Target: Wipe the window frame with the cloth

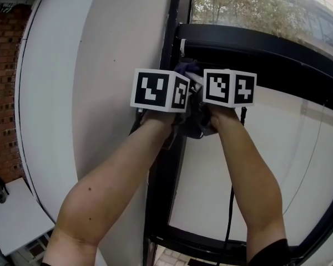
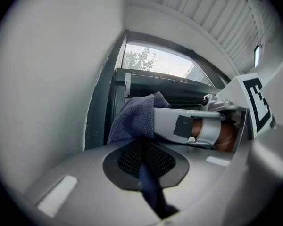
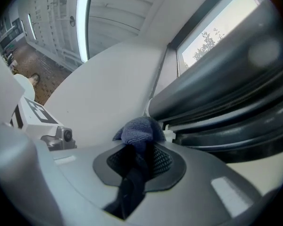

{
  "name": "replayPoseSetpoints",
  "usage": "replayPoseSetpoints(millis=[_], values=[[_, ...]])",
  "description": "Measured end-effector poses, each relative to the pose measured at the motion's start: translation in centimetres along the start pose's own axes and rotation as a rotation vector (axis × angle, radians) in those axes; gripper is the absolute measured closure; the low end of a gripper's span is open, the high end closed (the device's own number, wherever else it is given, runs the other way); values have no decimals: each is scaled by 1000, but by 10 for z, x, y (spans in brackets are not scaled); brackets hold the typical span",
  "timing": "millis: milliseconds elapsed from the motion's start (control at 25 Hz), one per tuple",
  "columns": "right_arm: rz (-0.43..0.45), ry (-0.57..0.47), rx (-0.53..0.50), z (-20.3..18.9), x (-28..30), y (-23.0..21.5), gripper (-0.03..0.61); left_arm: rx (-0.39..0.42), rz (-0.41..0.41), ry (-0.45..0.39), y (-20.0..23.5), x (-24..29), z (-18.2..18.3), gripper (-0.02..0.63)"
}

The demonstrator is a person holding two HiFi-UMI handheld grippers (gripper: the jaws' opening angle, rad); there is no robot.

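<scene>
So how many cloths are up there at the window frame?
1: a blue cloth, bunched at the dark window frame, pinched by both the left gripper and the right gripper. The grippers could hide another.

cloth: fuzzy terry, matt | window frame: smooth, slightly glossy finish

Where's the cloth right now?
The cloth is pinched in both the left gripper and the right gripper, bunched between them at the head view's centre, close by the dark window frame next to the white wall.
</scene>
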State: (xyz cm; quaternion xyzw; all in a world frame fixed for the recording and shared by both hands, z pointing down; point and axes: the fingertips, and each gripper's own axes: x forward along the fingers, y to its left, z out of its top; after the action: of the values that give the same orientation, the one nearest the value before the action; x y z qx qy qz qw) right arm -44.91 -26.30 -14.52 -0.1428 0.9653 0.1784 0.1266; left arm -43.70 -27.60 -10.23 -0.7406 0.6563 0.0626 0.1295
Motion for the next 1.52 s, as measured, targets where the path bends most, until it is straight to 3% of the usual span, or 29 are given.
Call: replayPoseSetpoints(millis=[120,440,880,1000,1520], values=[[-15,-20,10,7,2,-3,523,48,25,-12,0,2,9,618],[-10,-55,43,20,4,-7,523,63,15,-28,-1,7,22,619],[-14,-76,64,26,5,-2,523,33,1,-47,4,3,28,620],[21,-89,31,33,2,11,523,57,26,-73,6,-4,34,620],[-64,-190,-65,79,0,1,523,92,53,-146,9,-5,76,620]])
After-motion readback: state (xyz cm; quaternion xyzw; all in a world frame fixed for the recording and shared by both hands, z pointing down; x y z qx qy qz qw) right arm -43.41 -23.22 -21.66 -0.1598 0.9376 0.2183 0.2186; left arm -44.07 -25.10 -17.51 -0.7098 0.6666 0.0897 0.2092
